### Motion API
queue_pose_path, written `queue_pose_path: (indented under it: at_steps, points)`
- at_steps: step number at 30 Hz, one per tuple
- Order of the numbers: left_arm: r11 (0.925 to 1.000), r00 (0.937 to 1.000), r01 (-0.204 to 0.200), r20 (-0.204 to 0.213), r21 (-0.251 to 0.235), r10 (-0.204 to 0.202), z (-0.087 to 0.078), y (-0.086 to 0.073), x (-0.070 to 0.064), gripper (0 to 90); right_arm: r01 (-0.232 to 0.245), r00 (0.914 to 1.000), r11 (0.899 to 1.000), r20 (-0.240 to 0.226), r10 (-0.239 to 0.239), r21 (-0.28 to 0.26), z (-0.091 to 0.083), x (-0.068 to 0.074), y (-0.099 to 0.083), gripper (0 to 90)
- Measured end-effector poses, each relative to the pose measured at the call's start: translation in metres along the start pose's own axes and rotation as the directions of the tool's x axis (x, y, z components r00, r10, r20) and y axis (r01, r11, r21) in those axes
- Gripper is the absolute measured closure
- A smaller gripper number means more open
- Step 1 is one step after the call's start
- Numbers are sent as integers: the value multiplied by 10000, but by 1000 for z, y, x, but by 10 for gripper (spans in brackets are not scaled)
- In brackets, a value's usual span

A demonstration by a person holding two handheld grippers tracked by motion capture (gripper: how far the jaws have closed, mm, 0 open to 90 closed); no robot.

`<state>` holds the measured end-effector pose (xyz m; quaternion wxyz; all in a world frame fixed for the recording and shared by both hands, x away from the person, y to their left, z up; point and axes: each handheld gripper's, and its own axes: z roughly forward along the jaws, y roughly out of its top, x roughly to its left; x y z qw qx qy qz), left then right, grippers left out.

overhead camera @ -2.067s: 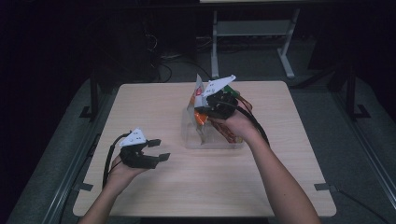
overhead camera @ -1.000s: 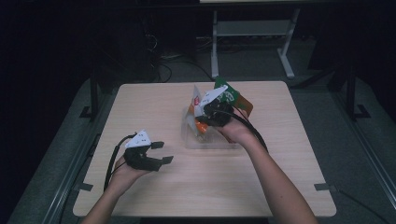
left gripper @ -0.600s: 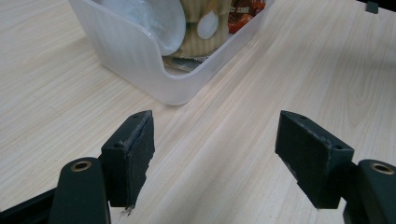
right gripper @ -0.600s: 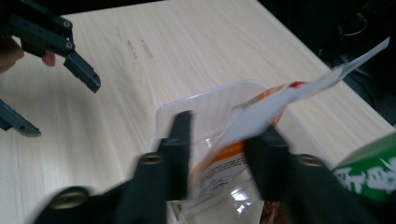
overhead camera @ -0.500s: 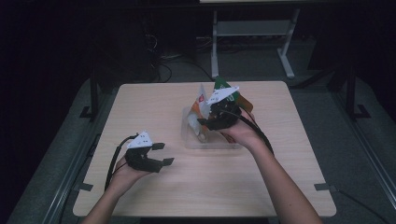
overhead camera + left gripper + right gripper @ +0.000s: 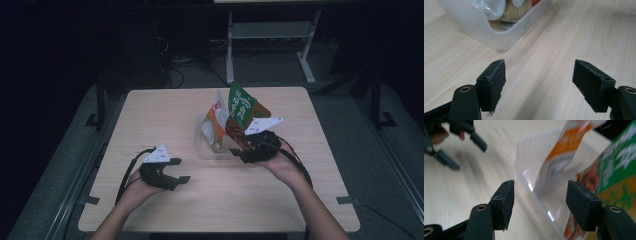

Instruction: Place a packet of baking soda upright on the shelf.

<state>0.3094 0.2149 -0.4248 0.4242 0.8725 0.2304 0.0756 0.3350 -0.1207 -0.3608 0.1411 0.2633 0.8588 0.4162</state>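
Both tongs spread, empty: right gripper (image 6: pixel 243 150) at tub's (image 6: pixel 202 148) 4 o'clock; left gripper (image 6: pixel 176 176) at 7. Packet (image 6: pixel 242 106) print unreadable.

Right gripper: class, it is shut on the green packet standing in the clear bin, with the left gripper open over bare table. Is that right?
Not quite. The right gripper is open, not shut on the green packet; the right gripper view shows its jaws apart by the bin. The left gripper is open over the table.
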Motion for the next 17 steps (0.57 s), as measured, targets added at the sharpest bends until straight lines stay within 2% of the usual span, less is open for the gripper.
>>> queue_pose_path:
  at_steps: [5, 9, 12, 17]
  points:
    - [9992, 9986, -225, 496, 320, 209, 5, -1, -6, 261, -86, 9994, 9982, -317, 105, 599, 0, 7, -31, 390]
    - [9975, 9965, -420, 743, 576, 377, 8, -2, -8, 261, 74, 9978, 9884, -665, 27, 1518, 6, 12, -56, 382]
    - [9970, 9960, -442, 806, 628, 390, 9, -2, -8, 261, -30, 9966, 9839, -801, 176, 1789, 10, 13, -63, 377]
    - [9954, 9953, -560, 836, 779, 494, 10, -3, -7, 261, -15, 9955, 9844, -931, 182, 1760, 13, 12, -64, 367]
